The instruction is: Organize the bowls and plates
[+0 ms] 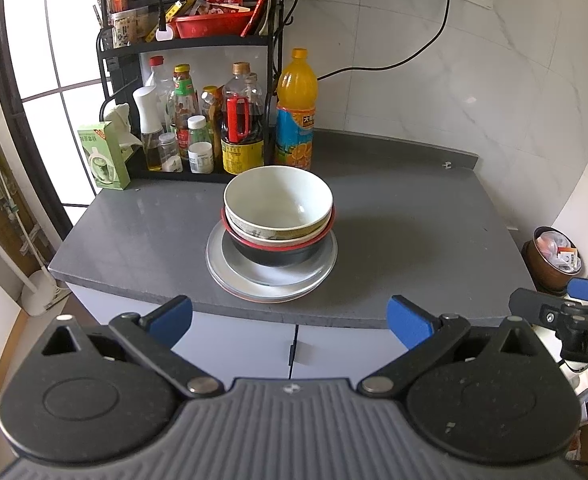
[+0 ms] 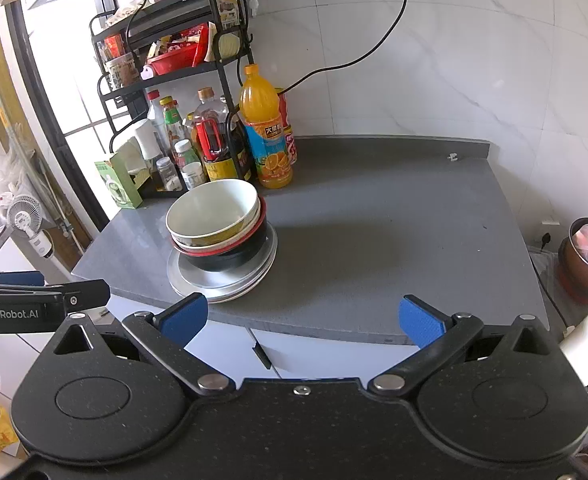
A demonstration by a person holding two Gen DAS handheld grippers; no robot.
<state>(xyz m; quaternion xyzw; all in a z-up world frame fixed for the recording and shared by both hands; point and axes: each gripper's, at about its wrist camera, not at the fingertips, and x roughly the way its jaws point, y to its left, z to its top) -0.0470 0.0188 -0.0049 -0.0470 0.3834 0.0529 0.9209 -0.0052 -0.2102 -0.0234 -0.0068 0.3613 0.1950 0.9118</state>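
Observation:
A stack stands on the grey counter [image 1: 394,216]: a white bowl [image 1: 277,200] sits in a second pale bowl, inside a black bowl with a red rim [image 1: 277,254], on stacked round plates [image 1: 271,280]. The same stack shows in the right wrist view, white bowl [image 2: 213,210] on the plates [image 2: 221,280]. My left gripper [image 1: 289,322] is open and empty, back from the counter's front edge, facing the stack. My right gripper [image 2: 302,322] is open and empty, also off the counter, with the stack ahead to its left.
A black rack [image 1: 189,44] with sauce bottles [image 1: 237,128] stands at the counter's back left. An orange juice bottle [image 1: 296,112] is beside it, and a green tissue box [image 1: 103,156] at the left edge. A power cable [image 1: 414,56] hangs on the wall. A brown bin [image 1: 554,258] stands at right.

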